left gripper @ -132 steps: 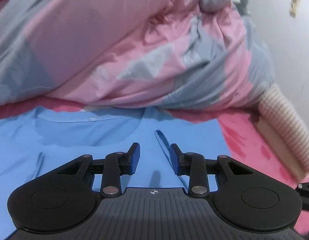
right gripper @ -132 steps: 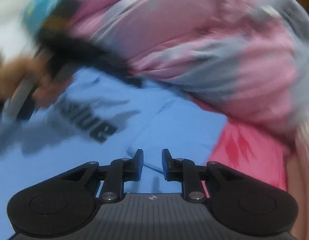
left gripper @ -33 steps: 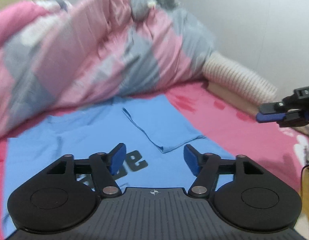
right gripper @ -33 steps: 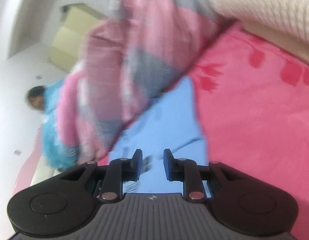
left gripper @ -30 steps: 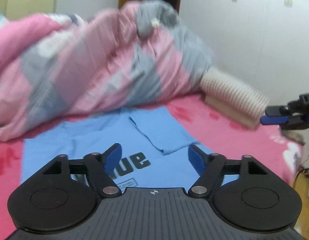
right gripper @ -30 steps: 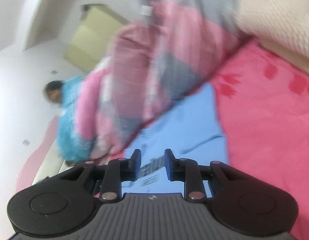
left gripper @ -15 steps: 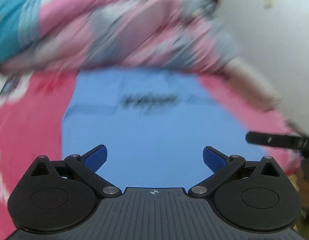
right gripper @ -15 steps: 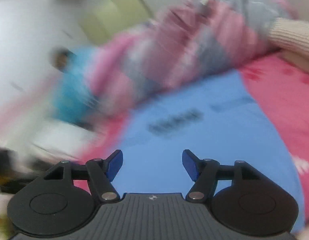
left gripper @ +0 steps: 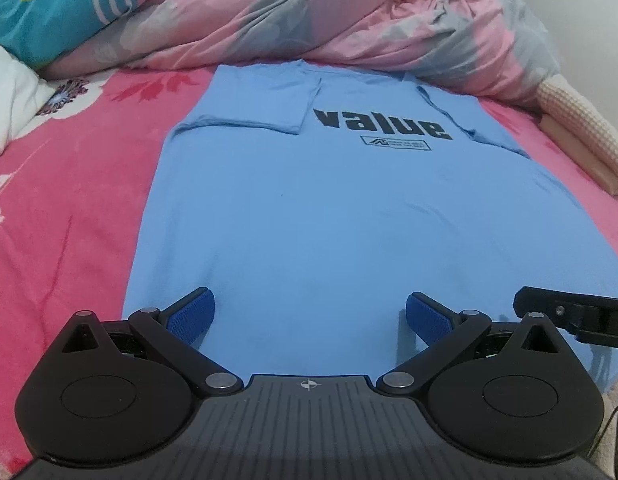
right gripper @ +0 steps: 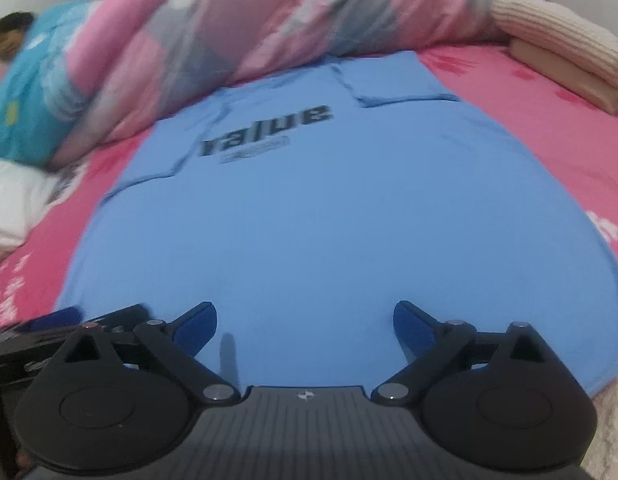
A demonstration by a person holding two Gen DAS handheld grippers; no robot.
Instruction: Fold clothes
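Blue T-shirt (left gripper: 329,208) printed "value" lies flat on a pink bed sheet (left gripper: 61,216), sleeves folded inward. Both the left hand-held gripper (left gripper: 309,316) and right hand-held gripper (right gripper: 305,322) hover over its hem, fingers spread wide, gripping nothing.

Place: you're in a home bedroom.
Evidence: bed (left gripper: 69,208) in pink sheet, quilt (left gripper: 309,12) bunched across the frame's top.
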